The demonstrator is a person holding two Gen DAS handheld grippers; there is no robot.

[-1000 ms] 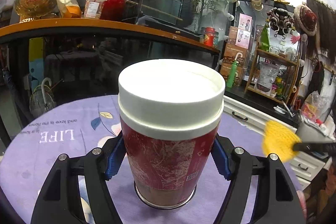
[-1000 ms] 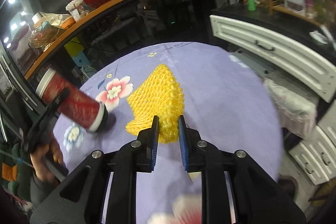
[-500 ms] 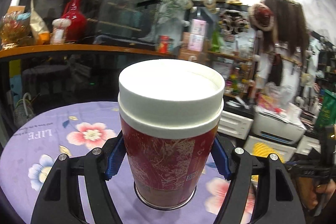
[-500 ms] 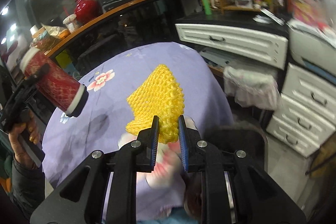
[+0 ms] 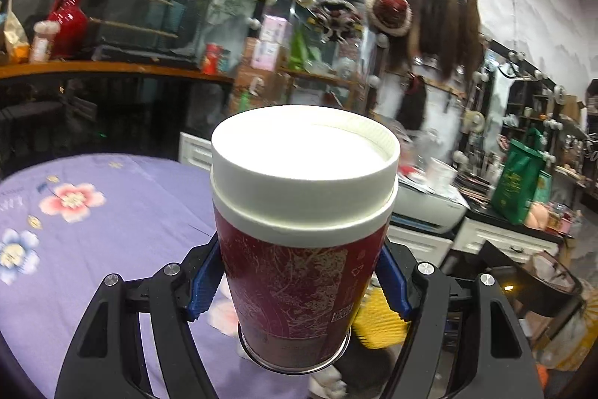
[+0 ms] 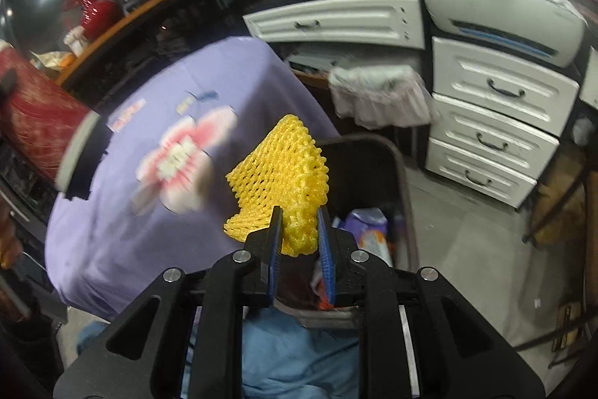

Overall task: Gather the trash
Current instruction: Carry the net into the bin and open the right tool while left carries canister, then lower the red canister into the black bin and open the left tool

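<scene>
The left gripper (image 5: pixel 299 281) is clamping a red paper cup with a white lid (image 5: pixel 304 227), filling the frame's center. The right gripper (image 6: pixel 299 245) is pinching a yellow foam fruit net (image 6: pixel 286 182) at center frame, above a dark trash bin (image 6: pixel 377 167) beside the purple flowered tablecloth (image 6: pixel 123 212).

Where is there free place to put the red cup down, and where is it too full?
Free: the purple tablecloth, bare apart from its printed flowers, left of the cup. Also the grey floor between the bin and the white drawers. Crowded: the bin already holds wrappers, and the counter behind the cup is full.
</scene>
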